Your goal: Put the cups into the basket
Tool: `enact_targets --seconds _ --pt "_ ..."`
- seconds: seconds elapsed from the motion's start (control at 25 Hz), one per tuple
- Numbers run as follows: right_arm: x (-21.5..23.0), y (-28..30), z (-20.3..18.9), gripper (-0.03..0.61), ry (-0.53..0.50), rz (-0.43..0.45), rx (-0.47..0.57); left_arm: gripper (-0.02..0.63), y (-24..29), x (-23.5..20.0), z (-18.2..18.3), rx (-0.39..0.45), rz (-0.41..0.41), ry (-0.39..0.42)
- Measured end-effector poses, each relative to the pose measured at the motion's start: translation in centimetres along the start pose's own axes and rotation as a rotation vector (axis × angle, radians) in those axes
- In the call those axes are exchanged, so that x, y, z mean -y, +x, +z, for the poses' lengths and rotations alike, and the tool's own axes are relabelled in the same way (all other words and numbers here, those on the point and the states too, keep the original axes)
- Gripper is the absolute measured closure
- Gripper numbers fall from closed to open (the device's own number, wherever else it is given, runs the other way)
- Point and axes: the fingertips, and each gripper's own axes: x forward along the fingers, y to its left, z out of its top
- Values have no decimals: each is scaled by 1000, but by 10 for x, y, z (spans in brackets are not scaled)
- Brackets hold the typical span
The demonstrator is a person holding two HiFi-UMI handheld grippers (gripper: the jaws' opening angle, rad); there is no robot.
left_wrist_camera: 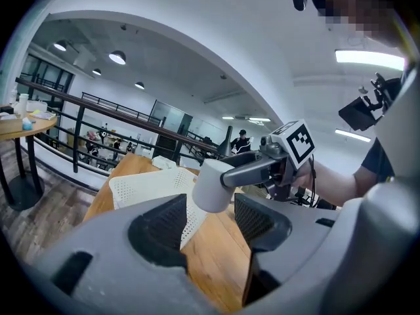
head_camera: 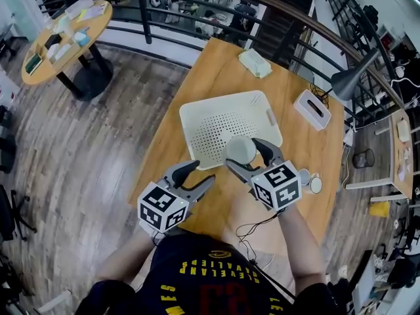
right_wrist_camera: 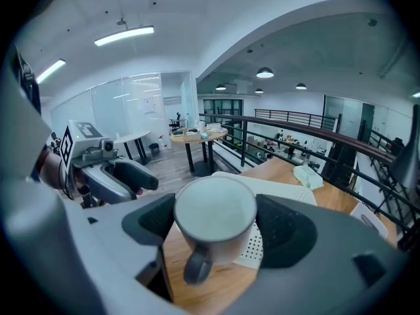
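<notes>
We see the right gripper (head_camera: 245, 153) with its jaws closed on a pale grey cup (right_wrist_camera: 215, 218), handle towards the gripper's camera, held off the wooden surface (head_camera: 223, 64) at the near edge of the white perforated basket (head_camera: 197, 120). The left gripper (head_camera: 205, 172) hangs just beside it, jaws apart with nothing between them. The only writing we can make out is yellow lettering on the person's dark shirt (head_camera: 197, 287), which seems to read "CLEVELAND CAVALIERS".
</notes>
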Motion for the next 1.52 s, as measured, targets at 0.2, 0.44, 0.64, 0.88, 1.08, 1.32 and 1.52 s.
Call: enact_targets --seconds 0.2,0.44,0.64,0.88,1.08,1.32,1.52 --pt "12 27 16 206 -25 -9 -19 377 2 -22 5 -6 3 -2" --pt "20 58 21 206 -43 -24 -47 377 -3 -44 3 -12 11 -24" --pt "27 86 16 206 -54 -11 -85 377 -4 -62 -6 -23 17 -59" --pt "33 115 13 206 -43 5 -99 377 3 -80 -13 -47 21 -83" --pt "33 135 9 206 -27 19 -103 377 10 -90 -11 -65 16 -69" --pt "32 166 -3 206 -37 52 -149 377 25 -107 -13 -89 4 -88" --pt "34 187 -11 206 -19 68 -166 377 32 -113 -19 -108 -12 -110"
